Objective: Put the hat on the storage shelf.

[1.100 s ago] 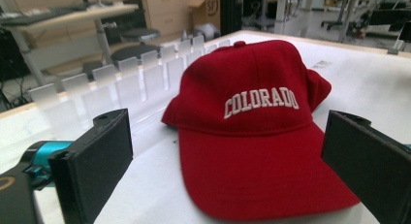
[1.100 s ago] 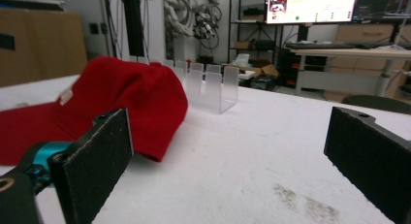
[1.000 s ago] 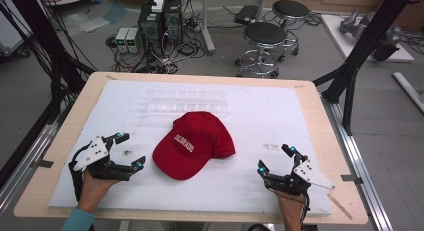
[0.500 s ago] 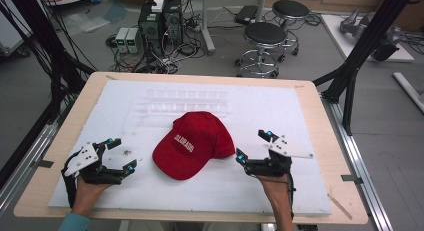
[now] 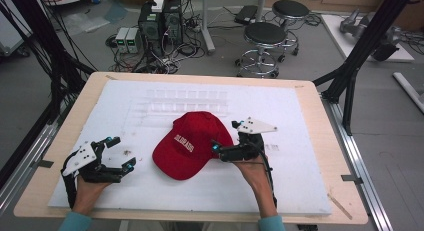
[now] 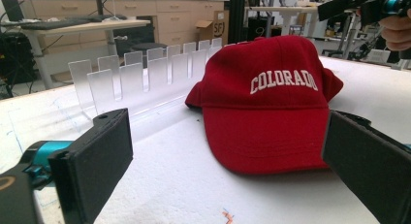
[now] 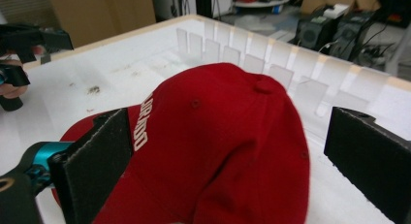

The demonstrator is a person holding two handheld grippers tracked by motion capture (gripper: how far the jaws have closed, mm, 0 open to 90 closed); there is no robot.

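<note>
Since a moment ago my right gripper (image 5: 223, 147) has slid in from the table's near right corner to the red cap (image 5: 192, 143) at mid-table, jaws spread wide over its soft, light crown, while my left gripper (image 5: 121, 153), also spread, waits near the near-left corner facing the stiffer brim.

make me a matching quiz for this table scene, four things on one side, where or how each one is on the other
Things:
1. red cap
2. clear slotted rack
3. left gripper
4. right gripper

Places or states:
A. open, apart from the cap, on the white board
B. open, at the cap's crown
C. behind the cap, toward the table's far edge
D. middle of the board, brim toward the person

Pairs: 1-D, 2-C, 3-A, 4-B
</note>
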